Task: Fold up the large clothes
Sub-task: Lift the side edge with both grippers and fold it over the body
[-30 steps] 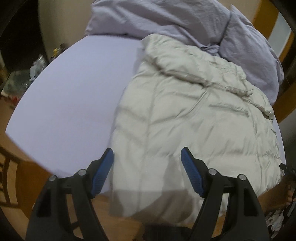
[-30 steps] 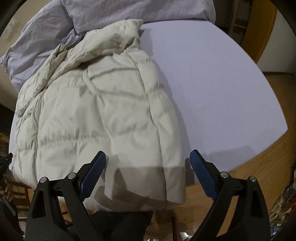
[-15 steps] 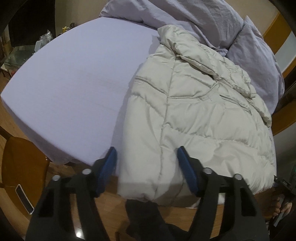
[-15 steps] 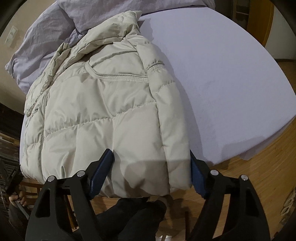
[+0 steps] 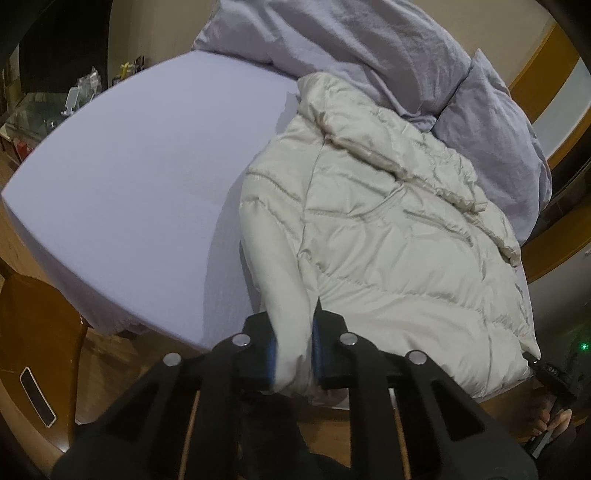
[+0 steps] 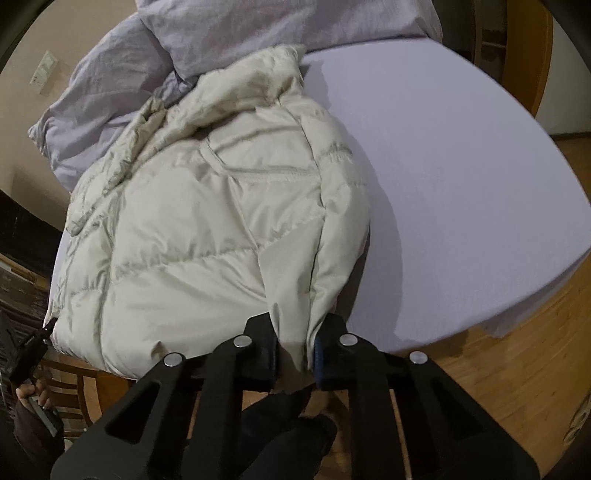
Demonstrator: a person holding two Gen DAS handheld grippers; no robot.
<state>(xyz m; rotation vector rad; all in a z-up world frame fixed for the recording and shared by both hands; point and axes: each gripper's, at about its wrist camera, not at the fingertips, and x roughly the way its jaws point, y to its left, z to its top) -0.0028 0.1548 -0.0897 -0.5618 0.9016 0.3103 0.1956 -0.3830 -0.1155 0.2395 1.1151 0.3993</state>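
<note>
Puffer jacket spread on bed, not yet folded. Hem corners pinched by left gripper and right gripper, jaws just closed. All folds judged remaining.

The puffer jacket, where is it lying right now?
The cream puffer jacket lies on the lavender bed sheet, collar toward the crumpled duvet, its near hem at the bed's foot edge.
</note>
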